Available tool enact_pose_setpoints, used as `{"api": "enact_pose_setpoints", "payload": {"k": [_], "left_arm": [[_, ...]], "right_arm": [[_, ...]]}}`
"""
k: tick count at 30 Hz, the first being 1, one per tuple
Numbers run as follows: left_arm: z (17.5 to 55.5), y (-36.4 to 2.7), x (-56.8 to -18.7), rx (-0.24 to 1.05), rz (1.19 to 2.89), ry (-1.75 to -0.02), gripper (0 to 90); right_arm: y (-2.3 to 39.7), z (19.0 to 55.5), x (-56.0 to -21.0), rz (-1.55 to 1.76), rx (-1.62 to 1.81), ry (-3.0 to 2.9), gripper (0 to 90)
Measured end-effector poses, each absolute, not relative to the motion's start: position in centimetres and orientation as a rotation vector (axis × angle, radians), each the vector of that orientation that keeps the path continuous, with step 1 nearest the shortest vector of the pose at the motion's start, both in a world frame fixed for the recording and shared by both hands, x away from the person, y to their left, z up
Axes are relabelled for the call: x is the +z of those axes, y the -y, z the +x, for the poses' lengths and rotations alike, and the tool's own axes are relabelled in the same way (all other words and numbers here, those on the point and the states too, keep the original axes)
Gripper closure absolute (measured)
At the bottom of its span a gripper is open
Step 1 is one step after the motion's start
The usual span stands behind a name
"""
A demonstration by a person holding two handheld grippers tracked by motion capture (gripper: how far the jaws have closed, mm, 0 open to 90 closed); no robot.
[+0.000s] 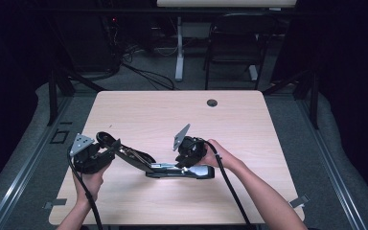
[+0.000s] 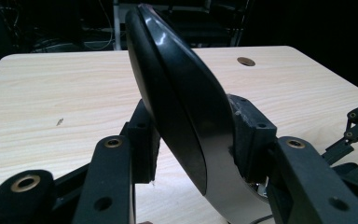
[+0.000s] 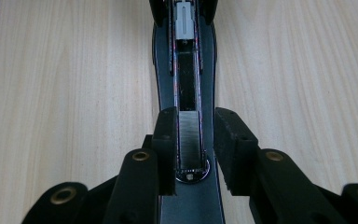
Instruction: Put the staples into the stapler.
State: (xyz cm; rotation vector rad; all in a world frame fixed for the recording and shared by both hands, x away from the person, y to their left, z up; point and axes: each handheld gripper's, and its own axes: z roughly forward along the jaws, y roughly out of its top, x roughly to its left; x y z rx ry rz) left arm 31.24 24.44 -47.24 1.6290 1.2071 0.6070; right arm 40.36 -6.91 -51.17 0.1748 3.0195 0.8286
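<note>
The stapler (image 1: 172, 168) is lying open on the pale wood-grain desk (image 1: 172, 110), its glossy black base flat near the person's edge and its curved lid (image 1: 124, 152) swung up and back to the left. The left gripper (image 1: 106, 149), held low in the left hand (image 1: 92, 178), is clamping that smooth, rounded lid between its fingers (image 2: 142, 140). The right gripper (image 1: 186, 162) is pointing down over the base; its fingers (image 3: 165, 140) are standing slightly apart, flanking the narrow metal channel holding a silvery strip of staples (image 3: 189, 137), not pressing it.
</note>
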Motion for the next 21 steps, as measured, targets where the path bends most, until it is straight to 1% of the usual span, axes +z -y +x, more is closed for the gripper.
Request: {"api": "enact_pose_setpoints", "payload": {"k": [4, 7, 8, 10, 11, 14, 21], "left_arm": [[31.2, -24.4, -47.2, 0.607, 1.629, -1.207, 57.2], [31.2, -24.4, -47.2, 0.606, 1.629, -1.207, 57.2], [31.3, -24.4, -47.3, 0.606, 1.629, -1.207, 57.2], [31.3, -24.5, -47.3, 0.606, 1.629, -1.207, 57.2], [31.3, -24.5, -47.3, 0.607, 1.63, -1.207, 57.2], [31.2, -24.4, -47.2, 0.609, 1.633, -1.207, 57.2], [31.3, -24.4, -47.2, 0.609, 1.63, -1.207, 57.2]], "right_arm": [[7.1, 40.3, -51.0, 0.185, 0.835, -3.014, 69.4], [7.2, 40.2, -50.8, 0.201, 0.842, -3.005, 66.7], [7.3, 40.0, -50.7, 0.202, 0.843, -3.003, 63.8], [7.4, 40.0, -50.5, 0.192, 0.823, -3.001, 62.3], [7.5, 39.8, -50.3, 0.216, 0.819, -2.992, 59.0], [8.0, 39.5, -49.7, 0.285, 0.834, -2.941, 54.0], [9.2, 38.8, -48.8, 0.372, 0.833, -2.88, 55.2]]}}
